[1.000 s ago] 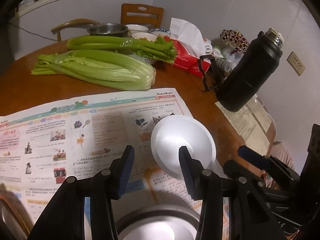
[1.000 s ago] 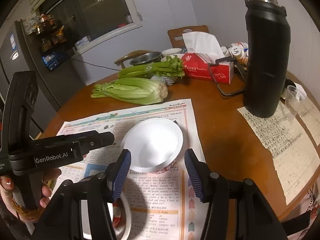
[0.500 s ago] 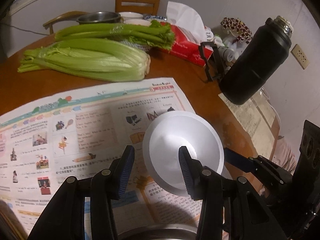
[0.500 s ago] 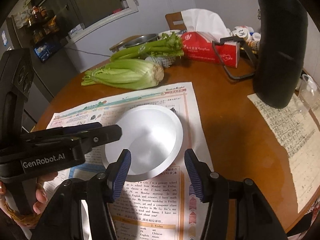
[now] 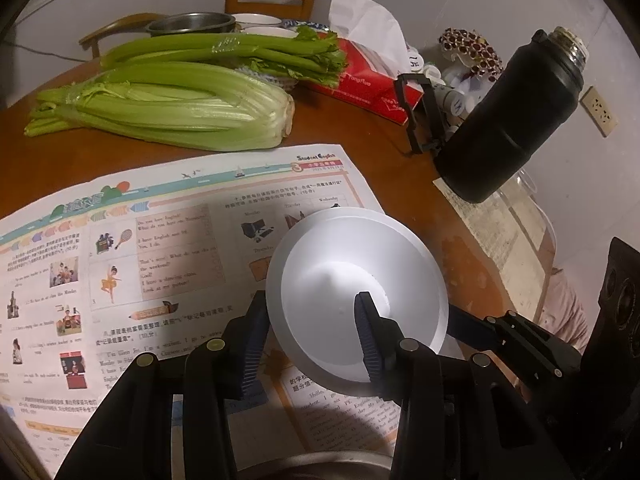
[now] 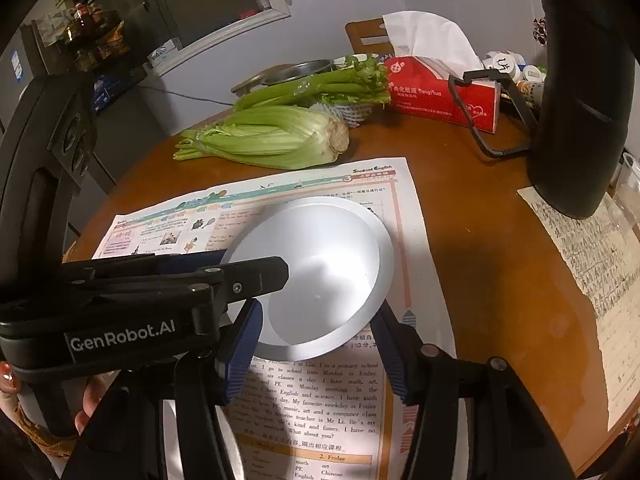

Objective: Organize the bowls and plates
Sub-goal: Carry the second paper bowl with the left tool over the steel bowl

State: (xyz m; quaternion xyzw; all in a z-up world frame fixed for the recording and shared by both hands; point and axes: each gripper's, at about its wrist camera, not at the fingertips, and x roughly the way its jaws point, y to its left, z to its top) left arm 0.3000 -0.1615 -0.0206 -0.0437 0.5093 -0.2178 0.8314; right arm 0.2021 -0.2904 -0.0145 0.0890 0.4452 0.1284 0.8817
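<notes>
A white bowl (image 5: pixel 356 288) sits on a printed newspaper sheet (image 5: pixel 168 248) on the round wooden table; it also shows in the right wrist view (image 6: pixel 316 268). My left gripper (image 5: pixel 310 336) is open, its jaws straddling the bowl's near-left rim, one finger inside the bowl and one outside. My right gripper (image 6: pixel 320 354) is open, its jaws just at the bowl's near edge, on either side of it. A metal dish's rim (image 5: pixel 320 466) shows at the bottom edge of the left wrist view.
Two celery bunches (image 5: pixel 168 108) lie behind the newspaper. A red tissue box (image 5: pixel 360 80), a black flask (image 5: pixel 508 120), small bottles and a handwritten sheet (image 6: pixel 588 256) stand at the right. A steel basin (image 5: pixel 192 24) and bowls are at the back.
Both grippers moved forward and down onto the white bowl. The left gripper's jaws now straddle its rim; the right gripper's jaws reach its near edge.
</notes>
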